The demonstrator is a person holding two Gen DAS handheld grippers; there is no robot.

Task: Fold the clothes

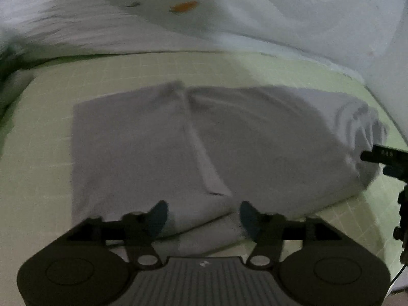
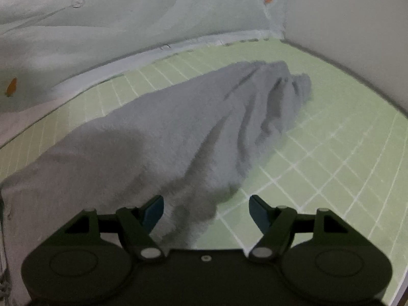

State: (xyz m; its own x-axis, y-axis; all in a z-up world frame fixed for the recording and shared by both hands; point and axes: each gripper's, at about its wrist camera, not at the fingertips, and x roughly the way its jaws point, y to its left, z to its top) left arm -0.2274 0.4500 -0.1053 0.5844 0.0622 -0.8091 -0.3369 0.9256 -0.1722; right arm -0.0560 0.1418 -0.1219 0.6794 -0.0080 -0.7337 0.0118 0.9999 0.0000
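the grey garment (image 1: 193,142) lies on the green grid mat (image 1: 51,97) that covers the table, partly folded: in the left wrist view 1 flat panel sits on the left, a diagonal fold line runs down the middle, and the right end is bunched into rounded layers. in the right wrist view the same garment (image 2: 178,132) stretches away from the camera and ends in a wrinkled heap at the far end. behind the mat hangs a pale cloth backdrop (image 1: 229,20) with small orange marks. the left claw (image 1: 204,216) stands wide and holds nothing; its fingers are above the near hem, and i cannot tell if they touch it. the right claw (image 2: 206,210) is also wide and empty, over the near edge of the fabric where it meets the mat. the cloth looks soft, light and a little fuzzy, so i judge it will sag and wrinkle when lifted, and it will not slip easily from the pads. the best place to hold is probably a corner or the hem, 1 claw on each end, pinching all layers together so the fold does not open. the bunched end needs smoothing first, i think.
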